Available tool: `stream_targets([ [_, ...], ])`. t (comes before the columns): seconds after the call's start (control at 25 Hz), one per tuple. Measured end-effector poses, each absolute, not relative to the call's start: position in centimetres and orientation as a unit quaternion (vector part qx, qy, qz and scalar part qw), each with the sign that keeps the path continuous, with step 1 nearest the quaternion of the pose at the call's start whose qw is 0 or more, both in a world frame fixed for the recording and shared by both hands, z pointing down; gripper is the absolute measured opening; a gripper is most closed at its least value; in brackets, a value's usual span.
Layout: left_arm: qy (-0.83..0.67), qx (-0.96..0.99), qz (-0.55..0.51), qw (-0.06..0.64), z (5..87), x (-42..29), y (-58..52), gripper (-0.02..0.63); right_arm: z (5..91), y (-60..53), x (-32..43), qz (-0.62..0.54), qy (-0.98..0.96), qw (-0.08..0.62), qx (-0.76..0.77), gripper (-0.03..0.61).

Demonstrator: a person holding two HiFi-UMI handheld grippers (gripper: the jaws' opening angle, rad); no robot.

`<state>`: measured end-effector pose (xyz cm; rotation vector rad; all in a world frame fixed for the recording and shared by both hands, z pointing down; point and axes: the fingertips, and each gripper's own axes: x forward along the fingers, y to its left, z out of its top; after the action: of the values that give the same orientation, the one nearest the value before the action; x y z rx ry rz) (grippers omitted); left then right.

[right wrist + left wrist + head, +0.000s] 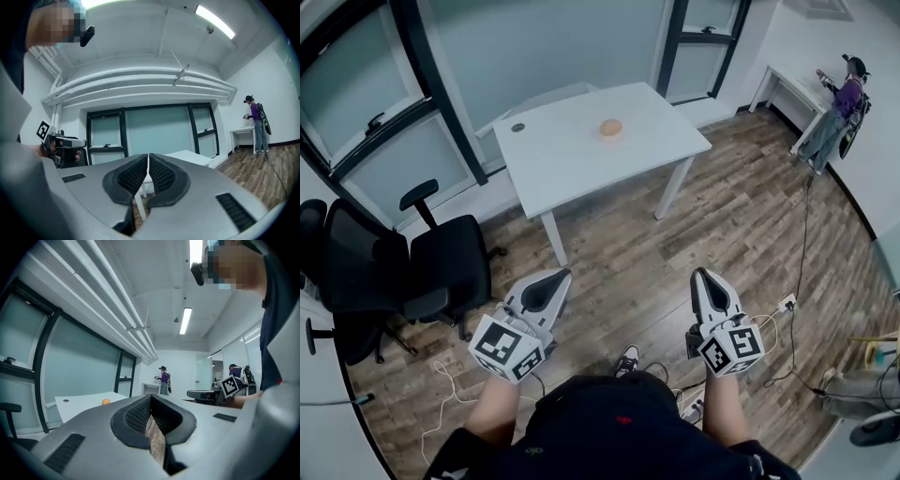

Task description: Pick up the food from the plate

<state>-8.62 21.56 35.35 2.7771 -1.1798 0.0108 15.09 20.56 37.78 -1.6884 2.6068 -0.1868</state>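
A round orange-brown piece of food (610, 127) lies on a pale plate (610, 137) near the middle of the white table (572, 159); the plate hardly stands out from the tabletop. Both grippers hang low by the person's body, far short of the table. My left gripper (554, 277) is shut and empty, and its own view shows the food (106, 401) as a small orange dot on the distant table (77, 405). My right gripper (704, 276) is also shut with nothing in it. Its own view looks past my right gripper (148, 160) towards the table (190, 156).
A black office chair (389, 267) stands at the left, near the table's front corner. Cables and a socket strip (786, 304) lie on the wooden floor at the right. A person in purple (841, 105) stands by a small white table (791, 86) far right. A small dark disc (517, 127) lies on the table.
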Motion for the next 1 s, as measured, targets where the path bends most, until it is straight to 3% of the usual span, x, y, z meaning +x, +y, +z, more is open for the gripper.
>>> stream_targets([
  [0.6,-0.422,0.905,0.013,0.057,35.5,4.2,11.9,0.023,38.8,9.3,26.1,-0.073,0.862,0.031,-0.501,0.029],
  [1.0,-0.422,0.904,0.021,0.061,36.3,6.4,6.9,0.023,40.0,5.1,28.5,-0.078,0.861,0.036,-0.502,0.028],
])
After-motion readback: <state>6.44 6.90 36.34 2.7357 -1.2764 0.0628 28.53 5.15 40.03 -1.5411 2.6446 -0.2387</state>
